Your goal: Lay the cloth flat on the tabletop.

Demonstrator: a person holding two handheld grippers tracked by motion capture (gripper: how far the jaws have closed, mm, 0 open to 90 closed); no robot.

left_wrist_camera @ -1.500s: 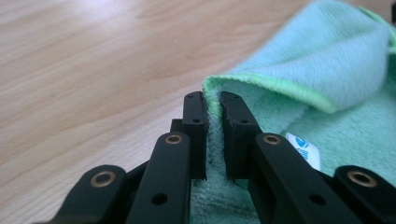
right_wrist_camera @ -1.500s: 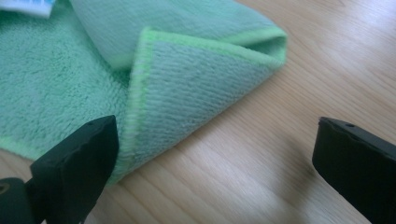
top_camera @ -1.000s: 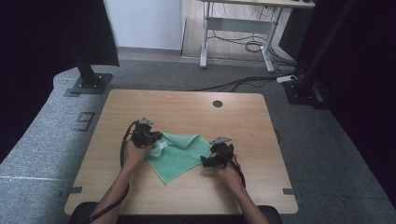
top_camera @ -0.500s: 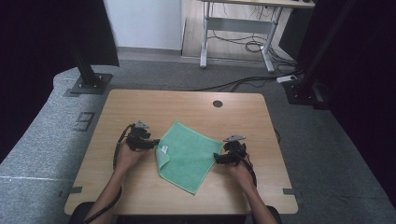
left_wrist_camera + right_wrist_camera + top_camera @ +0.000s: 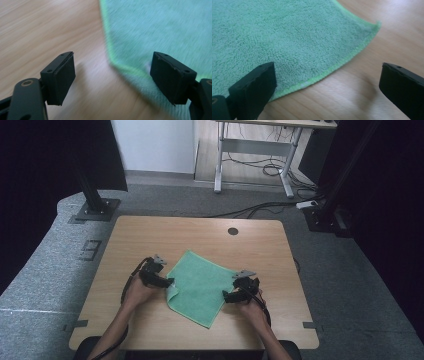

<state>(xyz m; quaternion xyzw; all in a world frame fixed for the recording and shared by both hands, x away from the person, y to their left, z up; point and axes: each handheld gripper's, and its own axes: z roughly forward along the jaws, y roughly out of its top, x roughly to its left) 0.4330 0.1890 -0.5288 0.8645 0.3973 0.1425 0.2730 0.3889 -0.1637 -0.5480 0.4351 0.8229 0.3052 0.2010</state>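
The green cloth (image 5: 198,287) lies flat, cornerwise to the table (image 5: 150,235), between both grippers' spread, empty jaws, the left's having just been opening.

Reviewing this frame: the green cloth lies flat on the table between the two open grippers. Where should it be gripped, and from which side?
Probably by its corners. The green cloth lies flat as a diamond, so only edges and corners offer a lip. The left gripper could pinch the slightly curled left corner from the left; the right gripper the right corner from the right, jaws low along the table.

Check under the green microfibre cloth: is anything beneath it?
The green microfibre cloth lies flat on the light wooden table; bare wood shows around its edges. Whatever sits under its middle is covered.
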